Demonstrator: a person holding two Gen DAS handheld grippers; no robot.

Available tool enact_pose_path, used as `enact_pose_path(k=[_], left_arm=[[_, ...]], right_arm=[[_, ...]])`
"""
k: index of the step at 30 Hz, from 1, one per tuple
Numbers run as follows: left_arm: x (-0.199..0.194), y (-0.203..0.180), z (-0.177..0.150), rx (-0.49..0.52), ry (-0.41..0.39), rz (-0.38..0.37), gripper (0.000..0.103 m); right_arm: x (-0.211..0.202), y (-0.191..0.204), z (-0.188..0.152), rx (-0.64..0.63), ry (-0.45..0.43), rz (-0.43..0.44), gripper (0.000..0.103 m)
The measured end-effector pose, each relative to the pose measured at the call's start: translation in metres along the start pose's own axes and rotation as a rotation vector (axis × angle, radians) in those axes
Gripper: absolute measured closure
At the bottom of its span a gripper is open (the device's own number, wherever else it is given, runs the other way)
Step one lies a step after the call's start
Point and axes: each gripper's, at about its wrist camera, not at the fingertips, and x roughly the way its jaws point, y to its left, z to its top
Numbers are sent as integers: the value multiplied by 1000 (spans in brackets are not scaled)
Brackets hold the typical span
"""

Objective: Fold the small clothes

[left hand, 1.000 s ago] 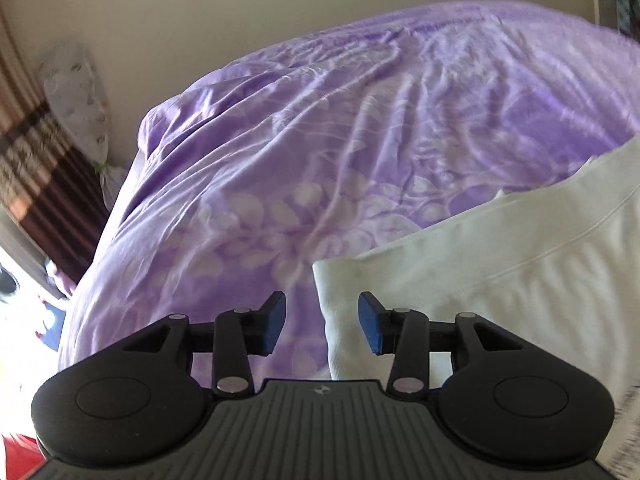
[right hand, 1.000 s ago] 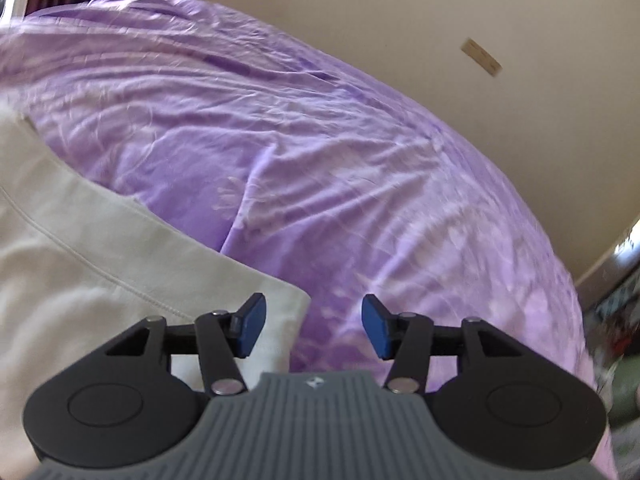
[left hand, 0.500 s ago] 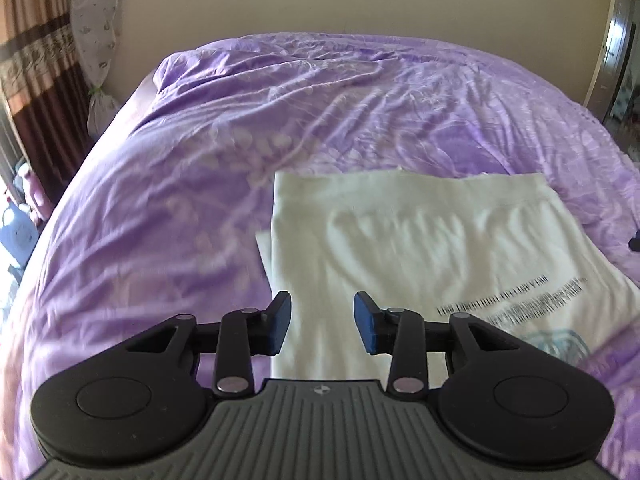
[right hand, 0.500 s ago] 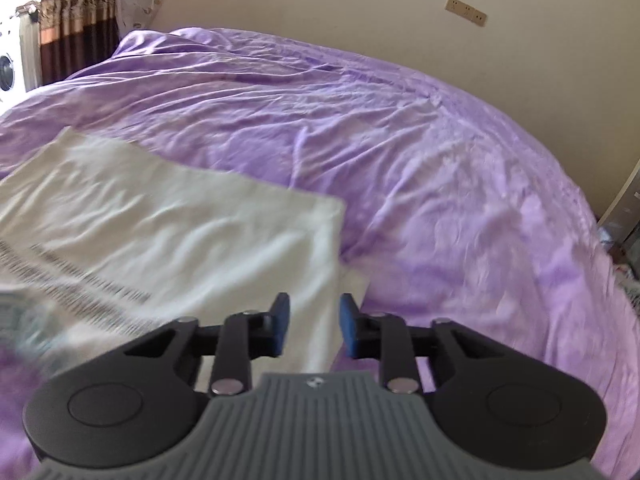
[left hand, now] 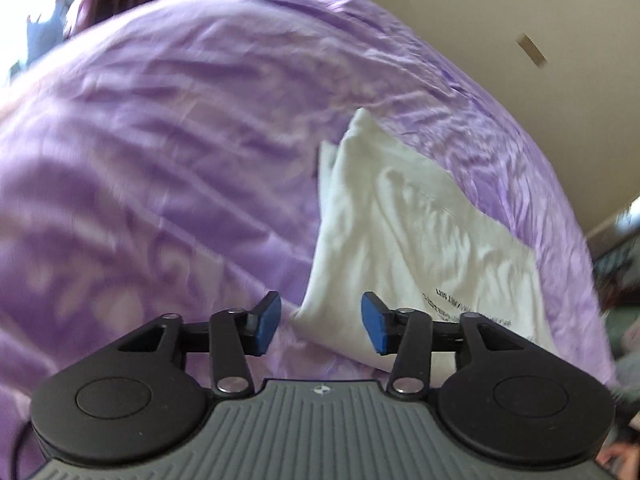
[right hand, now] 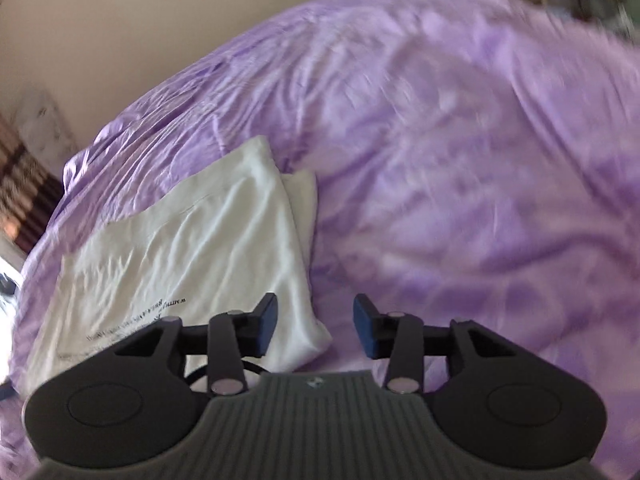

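2 grippers, both mine, both empty. Left gripper (left hand: 321,328): jaws wide apart, nothing between the blue pads, hovering at the near left corner of the shirt (left hand: 408,240). Right gripper (right hand: 314,330): jaws equally wide, holding nothing, poised over the near right corner of the same shirt (right hand: 192,256).

1 white shirt, partly folded into a long rectangle, lying flat on the purple bedspread (left hand: 160,168). Black printed lettering (right hand: 136,316) shows on the upper layer near my end. 1 lower layer peeks out along each long side, so I judge the sides are already turned in.

Placement, as I read it: 1 gripper sits at each near corner so that both ends of the short edge can be pinched together and carried toward the far edge, keeping the fold square.

1 beige wall (right hand: 120,32) behind the bed. Both views are blurred, so the fabric's fine creases cannot be told.
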Motion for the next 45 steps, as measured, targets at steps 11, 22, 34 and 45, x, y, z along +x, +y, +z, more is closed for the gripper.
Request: enact_pose_path(k=[11, 22, 34, 45], left_arm=[[32, 42, -4, -307, 32, -106, 77], [29, 15, -2, -69, 26, 87, 94], [27, -7, -16, 124, 3, 262, 72], [-8, -101, -44, 396, -168, 256, 69]], right_arm=[[23, -46, -17, 341, 44, 214, 81], [13, -20, -15, 147, 1, 42, 102], [33, -7, -26, 7, 54, -120, 92], [-32, 69, -57, -408, -237, -214, 73]])
